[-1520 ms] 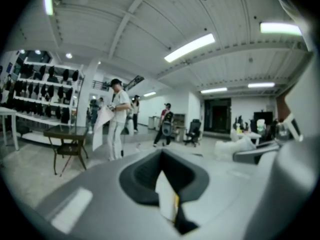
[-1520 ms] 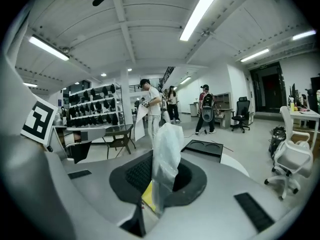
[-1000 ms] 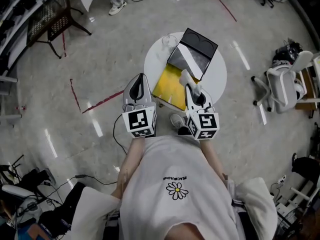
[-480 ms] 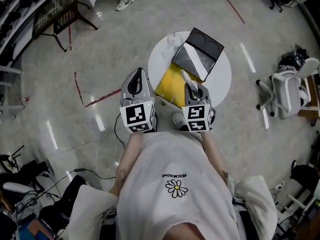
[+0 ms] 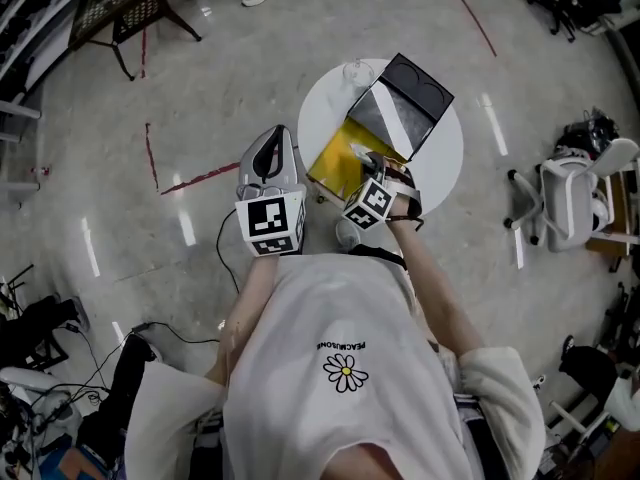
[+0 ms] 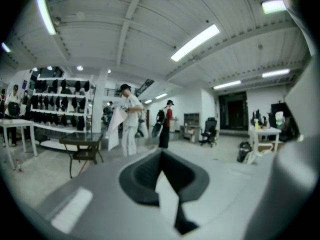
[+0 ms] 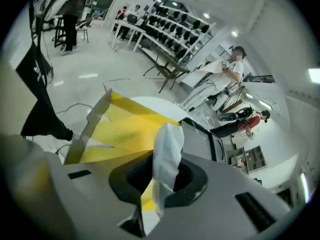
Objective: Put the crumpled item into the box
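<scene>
On the round white table (image 5: 322, 113) stands an open yellow box (image 5: 338, 163), its grey and black lid (image 5: 402, 108) leaning back. My right gripper (image 5: 370, 164) hangs over the box's near edge, shut on a crumpled white item (image 5: 361, 152). In the right gripper view the white wad (image 7: 168, 146) sticks up from the gripper (image 7: 161, 176), with the yellow box (image 7: 117, 126) below. My left gripper (image 5: 272, 138) is over the floor left of the table, shut and holding nothing; in its own view it (image 6: 162, 171) points across the room.
A clear glass object (image 5: 355, 71) sits on the table's far edge. An office chair (image 5: 565, 183) stands to the right, a black rack (image 5: 125, 8) at far left. Cables lie on the floor near my feet. Two people (image 6: 131, 121) stand across the room.
My right gripper has tilted and swung left over the box with the white item, its marker cube turning. The left gripper has hardly moved.
</scene>
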Demonstrator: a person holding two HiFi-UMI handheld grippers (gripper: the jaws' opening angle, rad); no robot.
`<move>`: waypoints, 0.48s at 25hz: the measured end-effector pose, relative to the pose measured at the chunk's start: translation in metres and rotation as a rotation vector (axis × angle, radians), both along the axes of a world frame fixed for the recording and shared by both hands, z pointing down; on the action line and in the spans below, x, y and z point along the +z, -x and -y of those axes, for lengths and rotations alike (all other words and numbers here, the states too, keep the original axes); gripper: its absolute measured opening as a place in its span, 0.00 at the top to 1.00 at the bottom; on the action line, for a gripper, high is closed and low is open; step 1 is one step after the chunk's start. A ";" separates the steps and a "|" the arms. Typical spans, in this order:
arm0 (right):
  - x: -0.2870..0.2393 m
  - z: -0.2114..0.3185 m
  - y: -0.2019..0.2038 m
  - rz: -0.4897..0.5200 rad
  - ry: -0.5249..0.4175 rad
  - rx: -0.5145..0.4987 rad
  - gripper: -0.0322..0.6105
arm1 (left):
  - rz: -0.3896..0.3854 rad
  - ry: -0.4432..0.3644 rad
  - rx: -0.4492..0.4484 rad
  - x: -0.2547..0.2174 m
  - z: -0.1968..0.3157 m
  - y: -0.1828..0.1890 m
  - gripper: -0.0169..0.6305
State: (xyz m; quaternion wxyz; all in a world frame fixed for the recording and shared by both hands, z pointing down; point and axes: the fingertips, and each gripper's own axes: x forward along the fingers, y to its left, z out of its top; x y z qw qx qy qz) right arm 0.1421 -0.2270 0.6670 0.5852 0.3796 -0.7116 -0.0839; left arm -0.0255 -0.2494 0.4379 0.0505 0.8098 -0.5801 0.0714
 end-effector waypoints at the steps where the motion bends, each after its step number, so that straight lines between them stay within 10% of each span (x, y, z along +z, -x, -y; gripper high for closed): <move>1: 0.008 0.001 -0.003 -0.037 0.010 -0.003 0.88 | 0.005 0.001 -0.001 0.001 -0.001 0.000 0.97; 6: 0.029 0.013 -0.004 -0.146 0.029 0.020 0.87 | -0.003 0.013 -0.023 0.004 -0.003 0.020 0.97; 12: 0.039 0.013 0.009 -0.037 0.134 0.044 0.77 | -0.004 0.023 -0.059 0.009 -0.003 0.034 0.97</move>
